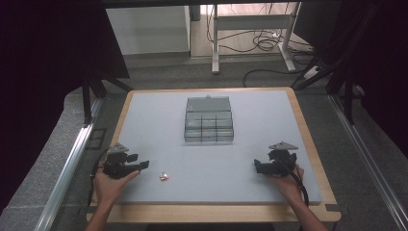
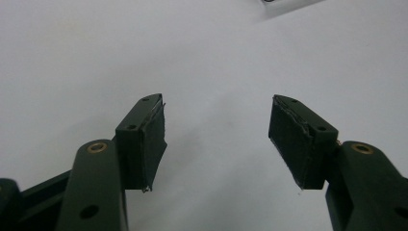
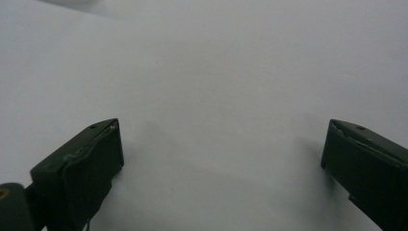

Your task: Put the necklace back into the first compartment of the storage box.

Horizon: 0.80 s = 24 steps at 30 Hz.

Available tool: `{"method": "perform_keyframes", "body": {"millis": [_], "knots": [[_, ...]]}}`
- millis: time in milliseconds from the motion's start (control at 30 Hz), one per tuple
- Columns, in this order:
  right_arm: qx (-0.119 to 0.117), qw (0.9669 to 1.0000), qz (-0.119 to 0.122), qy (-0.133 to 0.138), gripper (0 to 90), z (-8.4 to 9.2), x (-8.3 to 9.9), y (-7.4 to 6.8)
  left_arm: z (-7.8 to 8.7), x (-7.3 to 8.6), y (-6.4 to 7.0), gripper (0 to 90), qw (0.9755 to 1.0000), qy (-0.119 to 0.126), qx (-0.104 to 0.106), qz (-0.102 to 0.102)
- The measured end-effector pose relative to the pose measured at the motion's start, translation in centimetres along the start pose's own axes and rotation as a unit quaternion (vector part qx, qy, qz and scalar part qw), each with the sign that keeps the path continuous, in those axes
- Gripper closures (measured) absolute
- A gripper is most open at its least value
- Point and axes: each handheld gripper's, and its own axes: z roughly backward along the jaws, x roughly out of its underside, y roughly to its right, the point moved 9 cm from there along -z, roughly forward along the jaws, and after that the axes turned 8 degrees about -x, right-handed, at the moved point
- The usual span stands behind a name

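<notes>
Left tool (image 1: 139, 166) stands wide and empty; a small reddish-white item (image 1: 164, 177), too tiny to identify, lies just beyond its tips. Right tool (image 1: 257, 166) is likewise wide, well apart. A clear compartment box (image 1: 209, 120) sits on the surface (image 1: 159, 120) ahead between them.

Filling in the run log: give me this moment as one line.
left gripper: open, empty, near small item | right gripper: open, empty | compartment box: lid up, mid-table, untouched

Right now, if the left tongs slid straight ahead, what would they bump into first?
Probably the small reddish thing lying just ahead of the open left tongs on the grey mat, though they may pass just beside it.
</notes>
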Motion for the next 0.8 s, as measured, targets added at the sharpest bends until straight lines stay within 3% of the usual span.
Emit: {"method": "perform_keyframes", "body": {"millis": [167,567,800], "knots": [[-0.005,1.0000,0.006,0.001,1.2,0.4,0.4,0.0,0.3,-0.1,0.6,38.3,1.0000,0.004,0.002,-0.001],[0.002,1.0000,0.001,0.002,1.8,0.5,0.5,-0.1,0.9,0.5,0.1,38.5,0.9999,0.009,0.001,-0.011],[0.000,1.0000,0.003,0.004,3.8,0.7,0.6,-0.1,1.3,0.1,0.6,41.6,0.9998,0.015,0.004,-0.014]]}}
